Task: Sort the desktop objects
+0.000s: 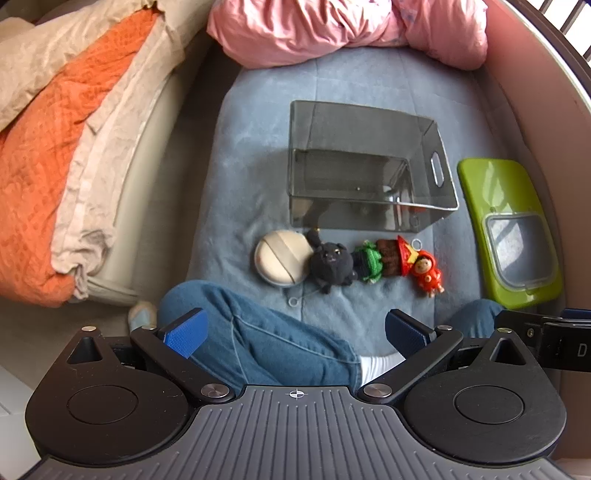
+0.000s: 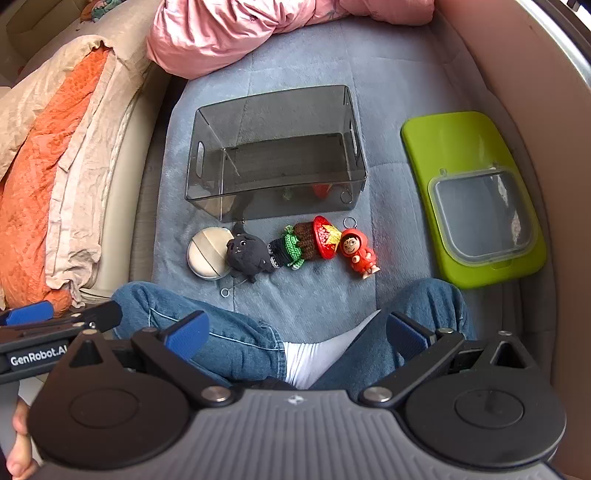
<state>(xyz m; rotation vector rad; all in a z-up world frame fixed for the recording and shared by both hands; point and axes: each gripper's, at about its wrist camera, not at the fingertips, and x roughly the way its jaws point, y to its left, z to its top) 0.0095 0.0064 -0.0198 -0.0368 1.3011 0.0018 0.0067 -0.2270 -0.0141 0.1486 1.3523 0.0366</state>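
Two grippers are hovering low over a person's crossed legs in blue jeans (image 1: 258, 339) — the left gripper (image 1: 295, 332) and the right gripper (image 2: 297, 334), each showing two blue-padded fingers spread wide apart and gripping nothing. In the right wrist view the left gripper's side is showing the writing "GenRobot.AI".

Just beyond the knees, four small things are lying in one row across the blue blanket (image 1: 243, 155), the row running left to right. From the left: one round beige powder puff (image 1: 282, 258), touching one black plush cat (image 1: 332, 264) whose face is looking up at the camera; next, one crocheted doll (image 1: 384, 260) in green and brown with a red-and-yellow hat, lying on its side with its long axis along the row and the hat end pointing right; then one small red-hooded figurine (image 1: 428, 273), its head near the hat and its feet pointing towards the person. A thin metal ring is lying just in front of the cat.

Behind the row one smoky clear bin (image 1: 365, 166) is standing upright, a handle slot cut in each short end. To its right one green box (image 1: 509, 232) with a clear flip lid is lying flat. Farther off, pink bedding (image 1: 332, 29) is bunching at the blanket's far end, and an orange-and-beige quilt (image 1: 55, 147) is lying to the left.
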